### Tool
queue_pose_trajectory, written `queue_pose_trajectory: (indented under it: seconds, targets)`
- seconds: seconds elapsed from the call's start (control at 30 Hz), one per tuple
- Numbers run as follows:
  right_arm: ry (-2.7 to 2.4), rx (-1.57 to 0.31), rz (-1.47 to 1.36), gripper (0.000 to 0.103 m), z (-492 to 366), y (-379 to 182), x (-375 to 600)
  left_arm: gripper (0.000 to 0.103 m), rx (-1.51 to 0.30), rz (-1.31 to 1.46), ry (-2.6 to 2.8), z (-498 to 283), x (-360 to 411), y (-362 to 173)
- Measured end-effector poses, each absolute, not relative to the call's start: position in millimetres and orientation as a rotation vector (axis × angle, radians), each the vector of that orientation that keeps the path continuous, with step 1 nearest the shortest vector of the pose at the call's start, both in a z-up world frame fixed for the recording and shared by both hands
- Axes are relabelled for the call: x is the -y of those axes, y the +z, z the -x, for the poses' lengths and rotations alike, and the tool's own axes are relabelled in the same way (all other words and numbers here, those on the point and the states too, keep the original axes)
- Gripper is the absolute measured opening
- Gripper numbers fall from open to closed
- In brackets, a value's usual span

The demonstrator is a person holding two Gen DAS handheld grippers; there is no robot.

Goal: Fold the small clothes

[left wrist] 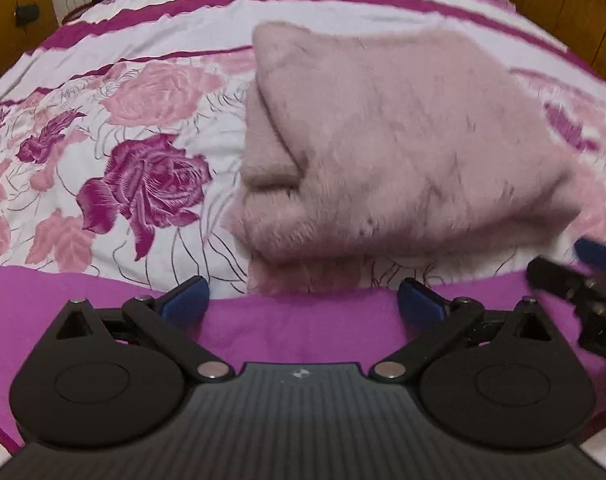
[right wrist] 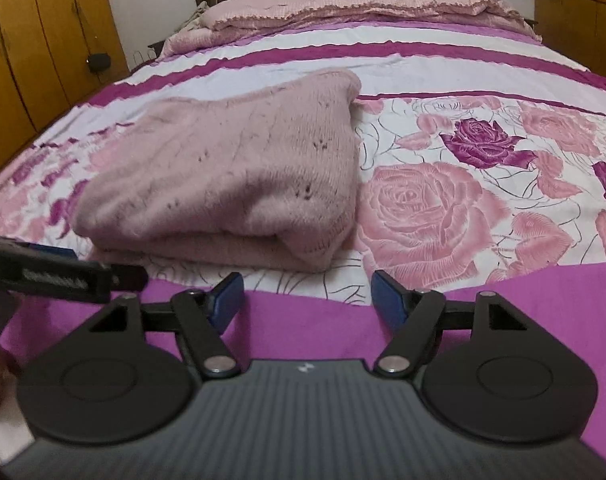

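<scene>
Both tools, left tool and right tool, gape empty; the folded pink sweater lies just ahead on the bed.

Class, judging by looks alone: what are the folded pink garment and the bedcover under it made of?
Folded pink garment: fuzzy knitted yarn, probably wool or acrylic; stitch rows and small eyelet holes show. Bedcover: smooth, matte printed woven fabric, perhaps cotton; flat rose pattern.

Pinks and purples on the bed

The sweater is fuzzy pale pink; the bedspread is white with pink and purple roses, magenta stripes and border; the wardrobe is yellow-brown wood.
</scene>
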State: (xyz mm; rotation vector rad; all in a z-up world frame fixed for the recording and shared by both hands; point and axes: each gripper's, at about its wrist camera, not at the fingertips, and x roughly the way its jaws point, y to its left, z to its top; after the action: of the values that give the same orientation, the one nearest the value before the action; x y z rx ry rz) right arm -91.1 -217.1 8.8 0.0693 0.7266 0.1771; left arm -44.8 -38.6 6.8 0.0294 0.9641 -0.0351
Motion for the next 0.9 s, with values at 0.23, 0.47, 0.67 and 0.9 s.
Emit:
queue_pose_trajectory:
  seconds: [0.23,0.47,0.67,0.9]
  targets:
    - [0.152,-0.723,-0.041,0.082,91,-1,206,0.103,-0.964,0.033,-0.017,41,32,-1]
    - [0.127,-0.696,-0.014,0.083,94,-8,200,0.103,-0.928,0.039,-0.008,45,33,-5]
    - [0.129,-0.687,-0.028,0.083,94,-10,201,0.103,-0.907,0.03,-0.002,48,36,-6]
    - [0.129,-0.683,-0.027,0.083,95,-11,201,0.103,-0.897,0.028,-0.003,50,36,-7]
